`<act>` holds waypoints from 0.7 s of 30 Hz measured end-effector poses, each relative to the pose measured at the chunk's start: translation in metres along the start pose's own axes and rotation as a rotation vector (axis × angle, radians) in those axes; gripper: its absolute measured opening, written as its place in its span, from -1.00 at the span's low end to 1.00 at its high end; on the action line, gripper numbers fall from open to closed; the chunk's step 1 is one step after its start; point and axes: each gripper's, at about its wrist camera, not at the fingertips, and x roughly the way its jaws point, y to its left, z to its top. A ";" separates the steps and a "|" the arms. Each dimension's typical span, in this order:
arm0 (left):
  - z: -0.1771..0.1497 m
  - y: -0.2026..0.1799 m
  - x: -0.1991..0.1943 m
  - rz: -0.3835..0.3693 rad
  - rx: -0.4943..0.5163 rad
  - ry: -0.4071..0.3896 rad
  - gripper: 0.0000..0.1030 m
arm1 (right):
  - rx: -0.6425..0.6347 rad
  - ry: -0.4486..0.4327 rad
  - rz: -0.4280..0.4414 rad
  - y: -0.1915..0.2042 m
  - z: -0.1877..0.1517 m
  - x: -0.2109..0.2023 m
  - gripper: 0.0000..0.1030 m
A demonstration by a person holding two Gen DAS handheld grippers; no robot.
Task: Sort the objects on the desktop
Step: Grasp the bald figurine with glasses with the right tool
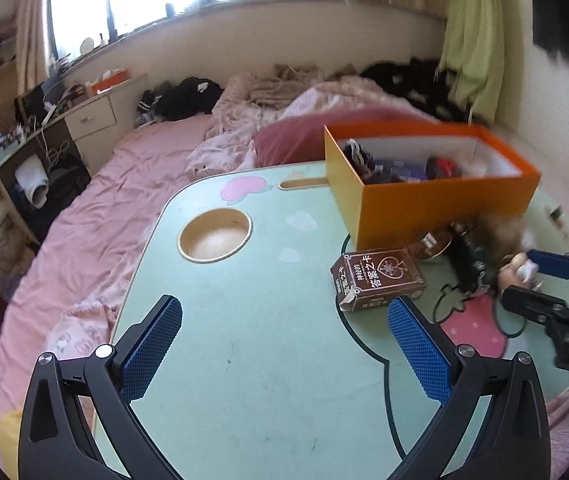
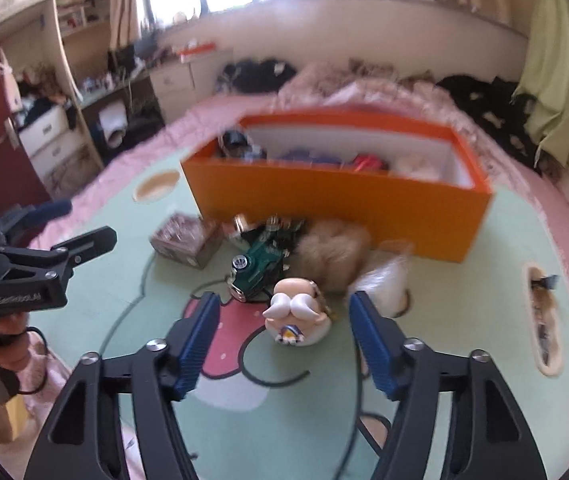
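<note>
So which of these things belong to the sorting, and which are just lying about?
Sorting: orange box, card box, doll head, green toy car, fur puff, right tongs.
Lying about: bed, black clothes, green curtain, drawers.

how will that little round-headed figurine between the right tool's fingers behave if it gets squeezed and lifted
The figurine looks like glossy hard plastic, so it probably stays rigid but may slip against the pads. Its rounded, bulbous head suggests it could roll or twist out of a grip. The right tool straddles it without pressing yet, so it looks free to shift.
</note>
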 end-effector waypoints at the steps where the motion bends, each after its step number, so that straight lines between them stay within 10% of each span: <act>1: 0.003 -0.002 0.002 -0.003 0.009 0.001 0.99 | 0.003 0.021 -0.006 -0.001 0.000 0.007 -0.14; 7: 0.018 -0.029 0.011 -0.084 0.068 0.021 0.99 | 0.060 -0.040 0.033 -0.015 -0.010 -0.008 -0.29; 15: 0.022 -0.056 0.048 -0.005 0.107 0.126 0.99 | 0.119 -0.084 0.046 -0.022 -0.028 -0.032 -0.29; 21: 0.016 -0.053 0.061 -0.121 0.044 0.194 0.77 | 0.137 -0.090 0.047 -0.027 -0.030 -0.035 -0.29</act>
